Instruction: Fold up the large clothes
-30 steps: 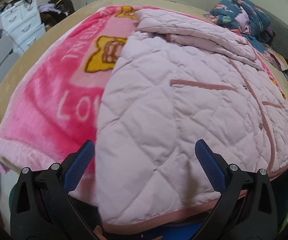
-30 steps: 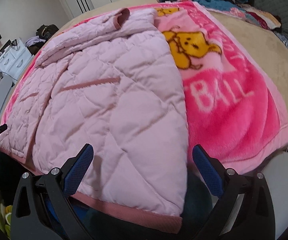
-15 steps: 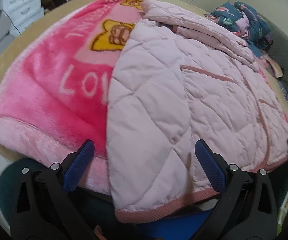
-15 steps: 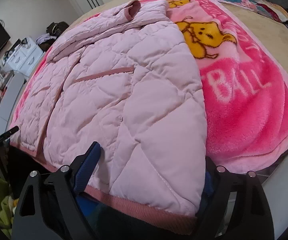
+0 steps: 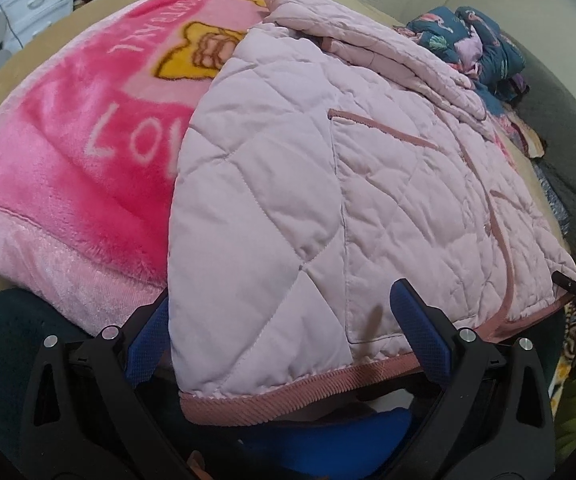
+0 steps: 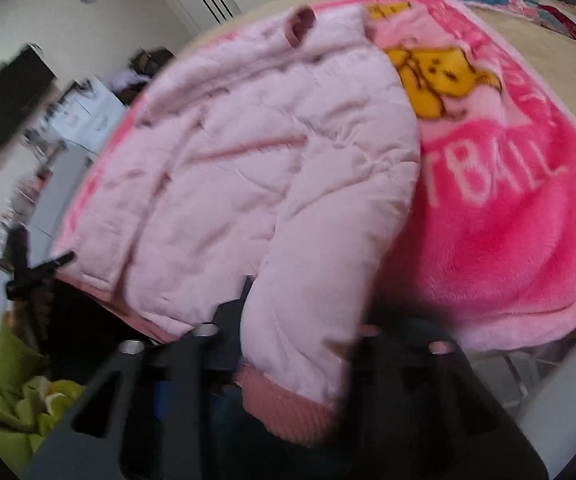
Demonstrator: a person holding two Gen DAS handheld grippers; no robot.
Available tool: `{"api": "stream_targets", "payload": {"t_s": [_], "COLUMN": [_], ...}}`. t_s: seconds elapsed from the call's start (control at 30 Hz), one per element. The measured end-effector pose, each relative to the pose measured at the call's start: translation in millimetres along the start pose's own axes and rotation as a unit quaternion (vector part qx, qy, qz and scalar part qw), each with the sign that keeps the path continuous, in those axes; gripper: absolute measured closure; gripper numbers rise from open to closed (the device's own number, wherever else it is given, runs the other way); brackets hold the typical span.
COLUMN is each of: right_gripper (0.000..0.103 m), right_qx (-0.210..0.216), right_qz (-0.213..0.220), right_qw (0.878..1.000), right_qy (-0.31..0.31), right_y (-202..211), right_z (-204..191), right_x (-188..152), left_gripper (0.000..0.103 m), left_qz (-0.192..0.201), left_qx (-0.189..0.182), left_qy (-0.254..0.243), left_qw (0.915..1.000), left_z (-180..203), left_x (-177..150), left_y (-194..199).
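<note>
1. The jacket (image 5: 327, 184) lies spread on the blanket (image 5: 72, 152), its ribbed hem (image 5: 288, 396) hanging over the near edge, right at the jaws of both grippers.

2. The left gripper (image 5: 284, 340) stands wide apart. The hem corner sits between its jaws, but neither pad presses the cloth — no grip yet on this side.

3. The right gripper (image 6: 288, 344) has just been closing, with the other hem corner between its jaws. That view is blurred, yet the quilting bunches up between the two arms, so it seems pinched on the jacket.

4. The step in hand looks to be taking both hem corners before folding the bottom up toward the collar (image 6: 299, 26), which lies far ahead of the jaws.

5. To do it well, push the left jaws a little deeper so they bite past the ribbing into the quilted layers, then close fully.

6. Catch every layer of the corner — a thick padded jacket slips if only the top skin is held.

7. Lift both corners evenly, keeping the hem taut between the grippers, and leave the blanket out of the pinch.
</note>
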State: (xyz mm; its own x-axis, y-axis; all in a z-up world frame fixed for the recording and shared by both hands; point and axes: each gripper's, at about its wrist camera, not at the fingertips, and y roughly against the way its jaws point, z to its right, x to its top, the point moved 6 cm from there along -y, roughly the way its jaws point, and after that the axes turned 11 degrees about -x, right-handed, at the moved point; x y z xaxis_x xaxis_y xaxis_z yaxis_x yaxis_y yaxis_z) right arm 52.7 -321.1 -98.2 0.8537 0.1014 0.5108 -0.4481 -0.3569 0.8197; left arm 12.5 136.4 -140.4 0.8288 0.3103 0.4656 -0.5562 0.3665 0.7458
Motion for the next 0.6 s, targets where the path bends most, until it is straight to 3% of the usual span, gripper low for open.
{"api": "stream_targets", "payload": {"t_s": [0.23, 0.37, 0.4, 0.43, 0.53, 0.6], "right_gripper": [0.084, 0.084, 0.084, 0.084, 0.084, 0.084], "right_qx": [0.061, 0.091, 0.098, 0.098, 0.098, 0.098], "right_qz": [0.101, 0.13, 0.134, 0.135, 0.143, 0.147], "right_qw": [0.993, 0.986, 0.985, 0.984, 0.983, 0.982], "right_qy": [-0.028, -0.046, -0.052, -0.054, -0.057, -0.059], "right_y": [44, 57, 58, 57, 57, 56], "right_z": [-11, -12, -12, -13, -15, -14], "right_x": [38, 62, 68, 71, 82, 84], "left_gripper": [0.008, 0.009, 0.016, 0.036, 0.071, 0.08], "left_qz": [-0.001, 0.0, 0.0, 0.0, 0.004, 0.009], "left_qx": [-0.01, -0.012, -0.01, -0.002, 0.003, 0.007], "left_qy": [0.011, 0.009, 0.008, 0.005, 0.006, -0.003], "left_qw": [0.9999, 0.9999, 0.9999, 1.0, 1.0, 0.9999], "left_z": [-4, -4, -4, -3, -5, -3], "left_x": [0, -1, -1, -2, -2, -1], "left_y": [2, 2, 2, 3, 6, 10]}}
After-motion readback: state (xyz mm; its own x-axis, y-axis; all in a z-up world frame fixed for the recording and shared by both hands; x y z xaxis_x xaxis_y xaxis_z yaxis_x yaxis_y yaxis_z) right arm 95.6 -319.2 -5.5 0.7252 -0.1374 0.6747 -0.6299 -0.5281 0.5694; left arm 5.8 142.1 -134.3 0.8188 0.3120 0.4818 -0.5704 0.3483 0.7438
